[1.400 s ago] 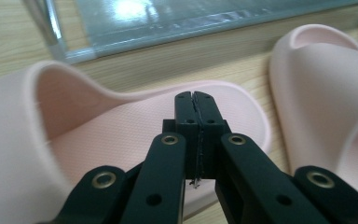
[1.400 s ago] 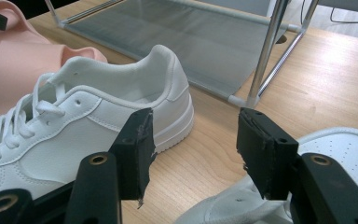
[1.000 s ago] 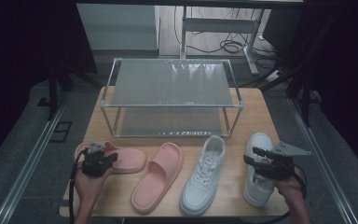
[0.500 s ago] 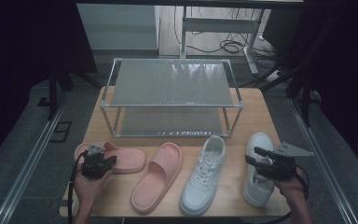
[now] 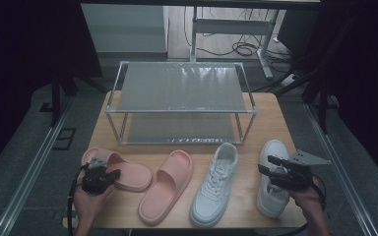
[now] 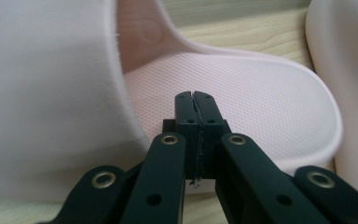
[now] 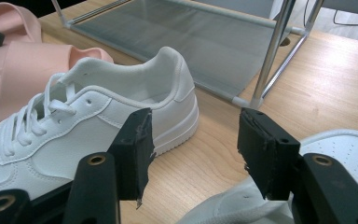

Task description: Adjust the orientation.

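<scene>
A pink slipper [image 5: 130, 173] lies at the table's near left, with a second pink slipper [image 5: 167, 184] beside it. My left gripper [image 5: 112, 175] is shut just above the first slipper's footbed [image 6: 261, 102], behind its strap. Its pads [image 6: 196, 100] meet with nothing between them. Right of the slippers lies a white sneaker [image 5: 216, 182], and another white sneaker [image 5: 274, 150] lies at the far right. My right gripper [image 5: 267, 165] hovers open over that far-right sneaker [image 7: 345, 144]. Its pads stand apart around bare table, facing the other sneaker's heel [image 7: 168, 79].
A two-tier metal shoe rack [image 5: 182, 110] with grey shelves stands across the back of the wooden table [image 5: 256, 123]. One of its legs [image 7: 270, 51] rises close beyond my right gripper. A bare strip of table runs between the rack and the shoes.
My left gripper has edged slightly toward the near edge over the pink slipper, staying shut. The right gripper has kept still.
</scene>
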A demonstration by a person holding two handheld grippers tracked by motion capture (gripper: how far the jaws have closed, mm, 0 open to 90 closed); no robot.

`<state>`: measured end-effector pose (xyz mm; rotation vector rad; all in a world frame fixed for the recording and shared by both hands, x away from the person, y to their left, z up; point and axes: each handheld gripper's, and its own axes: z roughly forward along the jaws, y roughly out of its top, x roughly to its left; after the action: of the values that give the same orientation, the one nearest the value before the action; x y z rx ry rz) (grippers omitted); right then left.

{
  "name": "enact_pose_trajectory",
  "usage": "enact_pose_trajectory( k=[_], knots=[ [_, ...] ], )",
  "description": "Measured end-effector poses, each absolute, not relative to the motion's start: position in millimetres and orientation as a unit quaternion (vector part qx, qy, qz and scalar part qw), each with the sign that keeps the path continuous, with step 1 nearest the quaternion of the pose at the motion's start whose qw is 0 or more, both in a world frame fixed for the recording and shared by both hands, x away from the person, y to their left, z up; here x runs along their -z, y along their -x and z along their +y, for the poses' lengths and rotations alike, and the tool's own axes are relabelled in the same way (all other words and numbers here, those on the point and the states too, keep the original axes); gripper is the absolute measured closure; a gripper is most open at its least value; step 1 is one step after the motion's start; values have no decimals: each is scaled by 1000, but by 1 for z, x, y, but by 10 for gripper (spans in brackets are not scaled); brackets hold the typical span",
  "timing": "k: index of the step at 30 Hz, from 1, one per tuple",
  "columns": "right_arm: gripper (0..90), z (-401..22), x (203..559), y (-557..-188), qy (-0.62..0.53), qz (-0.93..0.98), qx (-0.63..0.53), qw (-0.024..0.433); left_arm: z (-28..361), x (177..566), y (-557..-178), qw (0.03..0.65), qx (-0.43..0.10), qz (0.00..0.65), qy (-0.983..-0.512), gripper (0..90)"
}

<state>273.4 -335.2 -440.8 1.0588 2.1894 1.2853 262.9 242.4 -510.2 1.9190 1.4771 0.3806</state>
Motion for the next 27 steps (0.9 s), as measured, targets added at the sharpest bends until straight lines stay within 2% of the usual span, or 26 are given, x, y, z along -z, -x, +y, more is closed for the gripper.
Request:
enact_pose_trajectory(
  k=[27],
  knots=[
    [460,-336,443,-275,-379,782,-456,190,290,509,-231,332,-136,589,-724,900]
  ],
)
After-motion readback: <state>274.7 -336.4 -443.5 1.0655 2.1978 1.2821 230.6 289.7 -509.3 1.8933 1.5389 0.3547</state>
